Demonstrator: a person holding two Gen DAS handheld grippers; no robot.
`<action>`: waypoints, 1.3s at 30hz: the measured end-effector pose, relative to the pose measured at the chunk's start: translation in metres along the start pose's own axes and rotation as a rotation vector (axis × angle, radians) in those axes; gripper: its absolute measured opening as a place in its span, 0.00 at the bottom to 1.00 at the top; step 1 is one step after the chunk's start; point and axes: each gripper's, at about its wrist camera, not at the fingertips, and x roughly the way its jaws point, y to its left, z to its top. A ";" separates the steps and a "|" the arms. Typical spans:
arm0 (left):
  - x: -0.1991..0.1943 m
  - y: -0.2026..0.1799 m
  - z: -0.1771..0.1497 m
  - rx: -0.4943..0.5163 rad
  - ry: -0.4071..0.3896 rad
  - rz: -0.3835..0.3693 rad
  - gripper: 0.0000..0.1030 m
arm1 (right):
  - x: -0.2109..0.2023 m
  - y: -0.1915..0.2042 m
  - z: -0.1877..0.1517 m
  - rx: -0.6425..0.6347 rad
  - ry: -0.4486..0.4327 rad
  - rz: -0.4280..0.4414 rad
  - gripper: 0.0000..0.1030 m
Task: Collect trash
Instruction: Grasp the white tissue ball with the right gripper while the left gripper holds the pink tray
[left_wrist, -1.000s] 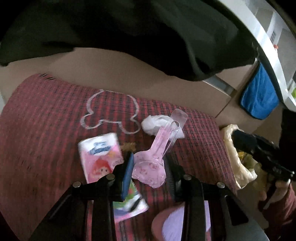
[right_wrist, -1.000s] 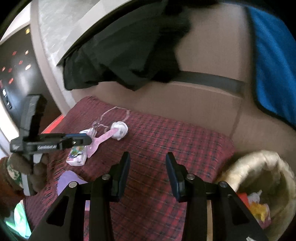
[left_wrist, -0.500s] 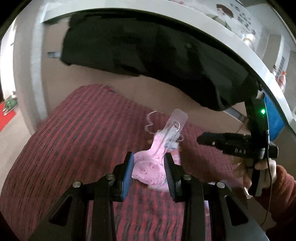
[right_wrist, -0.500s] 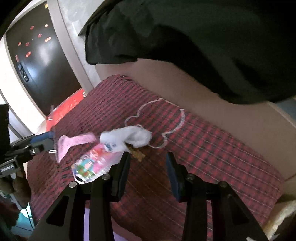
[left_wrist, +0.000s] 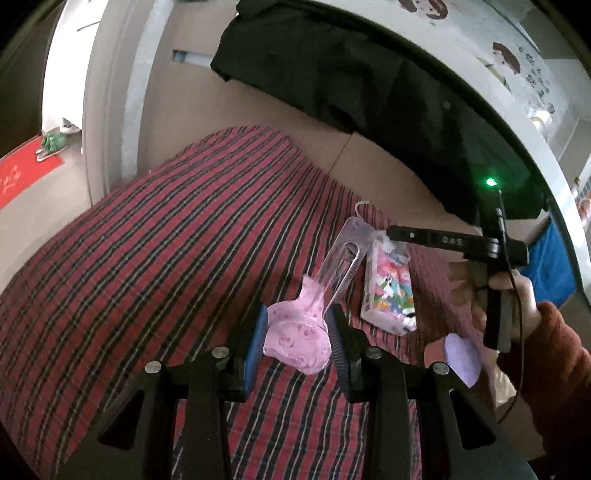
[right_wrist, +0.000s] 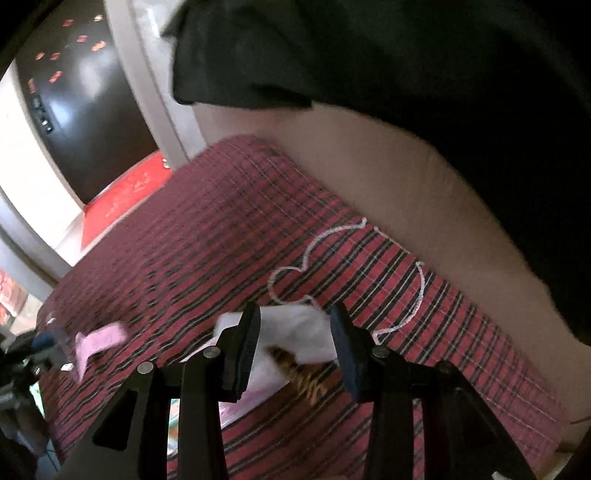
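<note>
While the left gripper (left_wrist: 295, 338) is clamping a pink panda-print plastic spoon wrapper (left_wrist: 300, 341) above the red plaid seat cushion (left_wrist: 155, 266), the right gripper (right_wrist: 293, 339) is hovering with jaws parted around a crumpled white tissue (right_wrist: 295, 328), pads not yet pressing. Pick-up step, by the look. Next: squeezing the tissue. A colourful cartoon tissue packet (left_wrist: 389, 291) is lying beside the wrapper. No bin is showing.

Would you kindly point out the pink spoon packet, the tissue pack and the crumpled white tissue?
pink spoon packet (left_wrist: 295, 341), left wrist view, bowl end.
tissue pack (left_wrist: 388, 291), left wrist view, printed face.
crumpled white tissue (right_wrist: 295, 328), right wrist view, middle.
</note>
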 end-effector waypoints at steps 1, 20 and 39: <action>0.001 -0.001 -0.002 0.002 0.007 0.001 0.34 | 0.006 -0.003 -0.001 0.009 0.017 0.008 0.37; 0.038 -0.027 -0.015 0.150 0.079 0.177 0.40 | -0.083 -0.033 -0.050 0.070 -0.113 -0.021 0.24; 0.004 -0.065 -0.031 0.183 -0.047 0.297 0.36 | -0.186 -0.048 -0.163 0.150 -0.260 -0.059 0.24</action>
